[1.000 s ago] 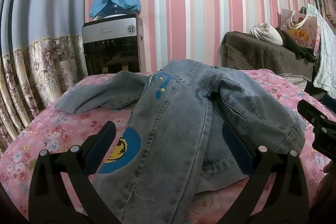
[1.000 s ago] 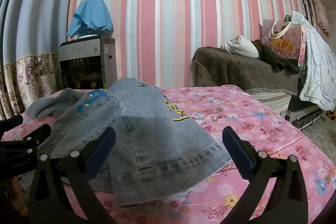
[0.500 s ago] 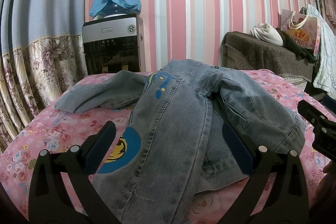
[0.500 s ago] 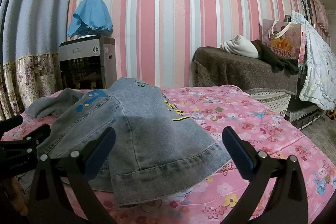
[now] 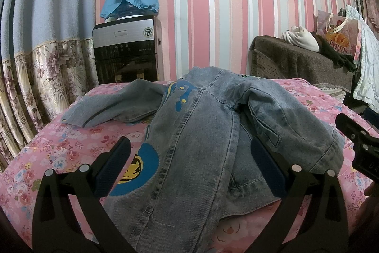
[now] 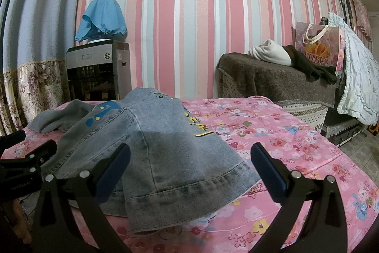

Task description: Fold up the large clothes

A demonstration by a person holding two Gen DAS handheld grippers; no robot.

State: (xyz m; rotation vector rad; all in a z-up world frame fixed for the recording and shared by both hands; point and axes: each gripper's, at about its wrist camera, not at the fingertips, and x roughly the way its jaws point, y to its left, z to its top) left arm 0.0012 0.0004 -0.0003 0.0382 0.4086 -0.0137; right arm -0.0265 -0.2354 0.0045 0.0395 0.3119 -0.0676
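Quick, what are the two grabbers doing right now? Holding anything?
Left gripper: open, holding nothing, above the denim jacket.
Right gripper: open, holding nothing, at the jacket's hem.

Dim, sharp, fisheye-bent with dark corners.

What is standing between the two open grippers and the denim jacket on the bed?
Nothing visible. The left gripper and the right gripper both hang open just above the denim jacket, which lies on the pink floral bedspread with no object in between.
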